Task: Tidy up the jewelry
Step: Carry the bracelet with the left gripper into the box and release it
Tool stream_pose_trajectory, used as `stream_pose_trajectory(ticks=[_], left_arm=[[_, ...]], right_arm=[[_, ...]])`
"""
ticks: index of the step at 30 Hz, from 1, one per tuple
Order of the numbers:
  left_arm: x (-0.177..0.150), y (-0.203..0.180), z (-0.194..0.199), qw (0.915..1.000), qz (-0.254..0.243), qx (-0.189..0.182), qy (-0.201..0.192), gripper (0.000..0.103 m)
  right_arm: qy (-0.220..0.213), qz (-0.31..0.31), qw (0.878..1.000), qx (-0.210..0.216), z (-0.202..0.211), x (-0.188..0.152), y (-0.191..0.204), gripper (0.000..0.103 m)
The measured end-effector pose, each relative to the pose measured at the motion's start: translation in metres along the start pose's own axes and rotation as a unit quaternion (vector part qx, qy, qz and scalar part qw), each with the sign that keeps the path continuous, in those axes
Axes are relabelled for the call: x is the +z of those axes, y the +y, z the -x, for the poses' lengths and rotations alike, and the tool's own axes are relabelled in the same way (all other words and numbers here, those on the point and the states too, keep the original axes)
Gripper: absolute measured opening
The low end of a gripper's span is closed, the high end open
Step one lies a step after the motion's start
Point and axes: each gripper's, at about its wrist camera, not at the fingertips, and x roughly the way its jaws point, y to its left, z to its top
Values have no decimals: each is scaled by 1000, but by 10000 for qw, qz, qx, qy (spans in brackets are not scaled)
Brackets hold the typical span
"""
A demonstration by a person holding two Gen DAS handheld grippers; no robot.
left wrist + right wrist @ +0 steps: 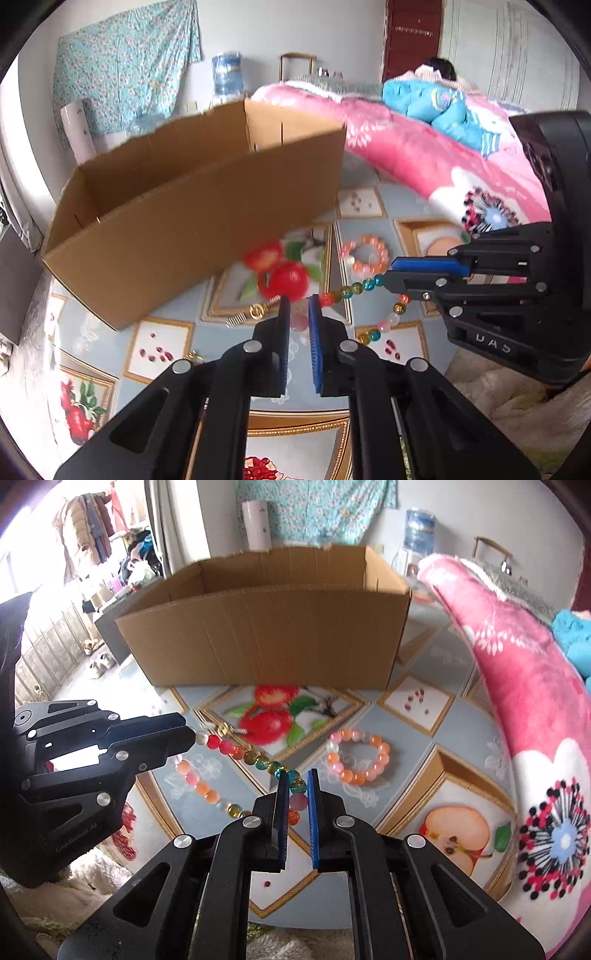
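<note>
A long string of coloured beads [354, 288] hangs stretched between my two grippers, above the patterned cloth. My left gripper [299, 304] is shut on one end; it shows at the left of the right wrist view [192, 738]. My right gripper [295, 779] is shut on the other end of the bead string [255, 757]; it shows at the right of the left wrist view [388, 271]. A pink and orange bead bracelet [365, 254] lies on the cloth [356, 757]. A gold spring clip [255, 310] lies near the box. The open cardboard box [192, 206] stands behind [266, 627].
A pink blanket [524, 686] is heaped along the right side. The fruit-patterned cloth [436, 775] covers the surface. A water bottle [227, 74] stands behind the box. White fluffy fabric [498, 391] lies at the near edge.
</note>
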Motion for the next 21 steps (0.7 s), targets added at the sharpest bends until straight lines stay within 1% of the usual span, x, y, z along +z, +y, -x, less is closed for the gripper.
stream_pose_trajectory(ticks=[5, 8, 10, 12, 13, 15, 16, 18, 21], left_arm=[[22, 7, 39, 9973, -178, 242, -677, 9], [43, 17, 64, 9923, -225, 428, -1138, 9], [56, 24, 74, 9885, -255, 563, -1381, 9], [71, 37, 79, 9847, -231, 741, -1559, 10], [76, 42, 79, 9836, -208, 814, -1594, 10], [89, 59, 71, 9830, -145, 953, -1562, 10], [94, 69, 66, 9841, -80, 966, -1489, 10], [104, 91, 50, 9876, 87, 947, -1249, 10], [117, 124, 23, 9915, 312, 931, -858, 10]], right_arm=[[-732, 347, 9967, -35, 30, 26, 14, 7], [-1279, 636, 9897, 2, 48, 52, 23, 7], [-1619, 837, 9831, 148, 56, 74, 26, 7], [-1803, 929, 9787, 302, 55, 94, 27, 7], [-1846, 958, 9771, 448, 50, 109, 26, 7], [-1779, 947, 9768, 726, 38, 130, 23, 7], [-1624, 911, 9777, 974, 24, 146, 20, 7], [-1238, 811, 9794, 1377, -2, 170, 16, 7], [-586, 638, 9788, 1854, -43, 201, 15, 7]])
